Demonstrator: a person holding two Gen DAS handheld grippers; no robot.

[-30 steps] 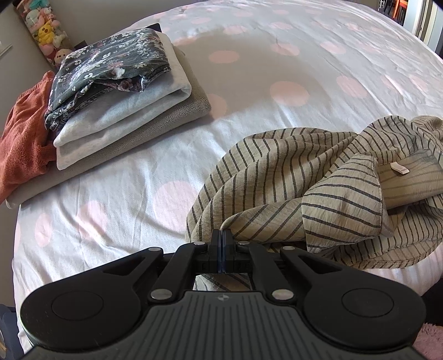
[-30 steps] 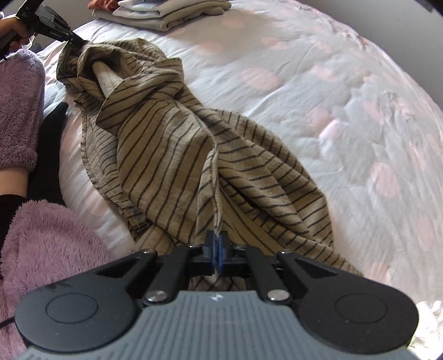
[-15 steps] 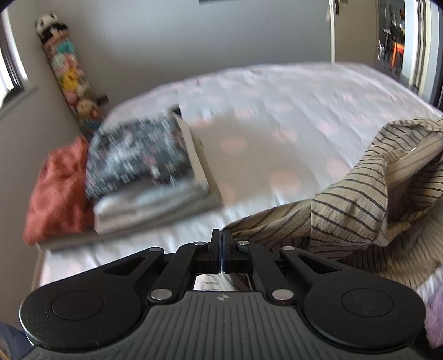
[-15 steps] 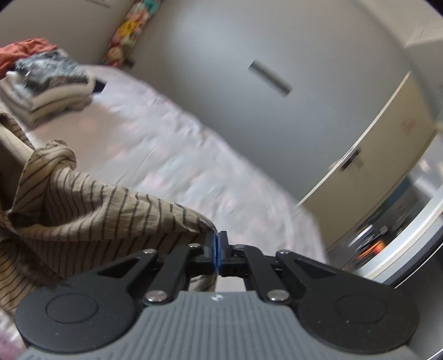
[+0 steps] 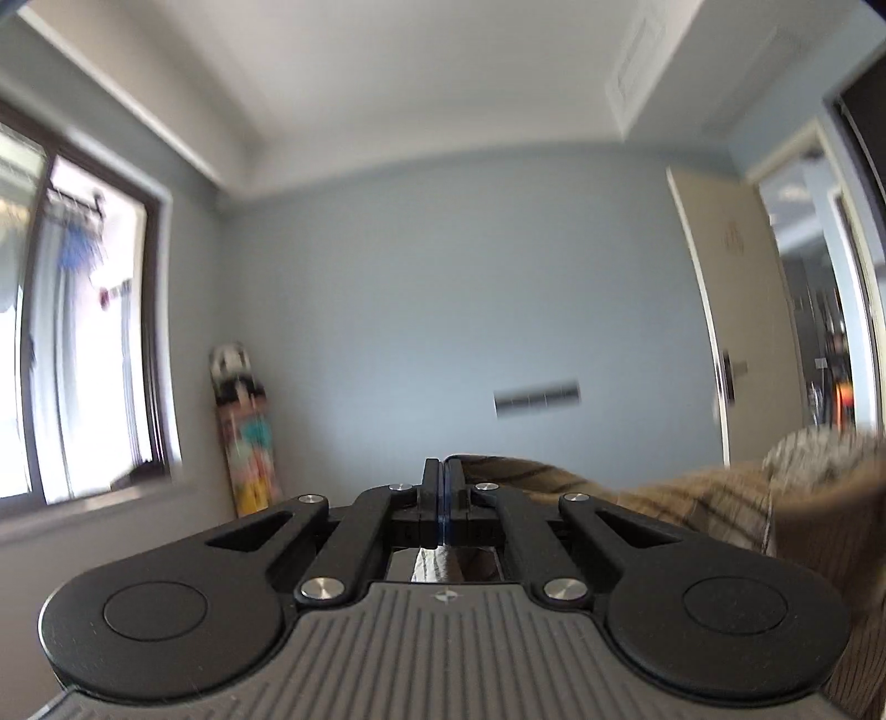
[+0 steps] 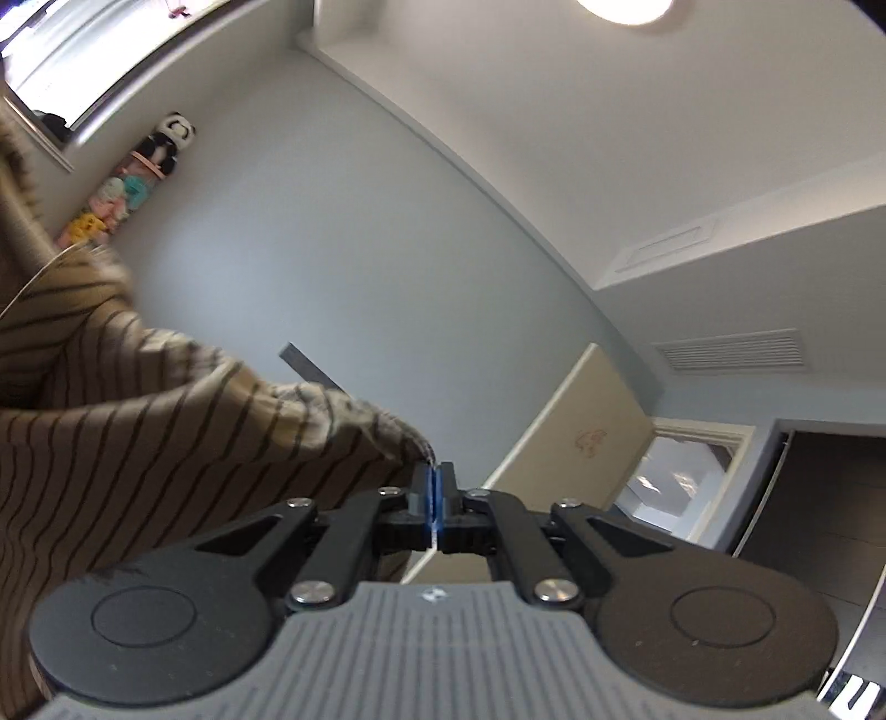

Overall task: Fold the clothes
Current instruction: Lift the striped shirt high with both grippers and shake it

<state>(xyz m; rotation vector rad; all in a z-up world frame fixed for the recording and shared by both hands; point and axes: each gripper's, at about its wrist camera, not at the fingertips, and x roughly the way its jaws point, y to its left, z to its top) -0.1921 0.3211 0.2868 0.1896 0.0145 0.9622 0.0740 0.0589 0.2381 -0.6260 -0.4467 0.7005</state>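
Two grippers up in the air, both cameras facing the blue-grey wall (image 5: 443,310) and ceiling (image 5: 421,72), no bed in view. Window (image 5: 83,343) at left in the left view, open door (image 5: 736,332) at right; same door (image 6: 581,432) shows tilted in the right view, with a ceiling lamp (image 6: 626,8) at the top edge. Striped shirt (image 6: 111,421) hangs stretched between the two grippers, clear of any surface. In the left view it runs off to the right (image 5: 720,498), blurred. Plush-toy column (image 5: 243,437) stands in the corner by the window. Left gripper (image 5: 443,482): jaws closed on a shirt edge, cloth coming out on the right side. Right gripper (image 6: 434,487): jaws closed, pinching a shirt corner at the tips, cloth trailing left.
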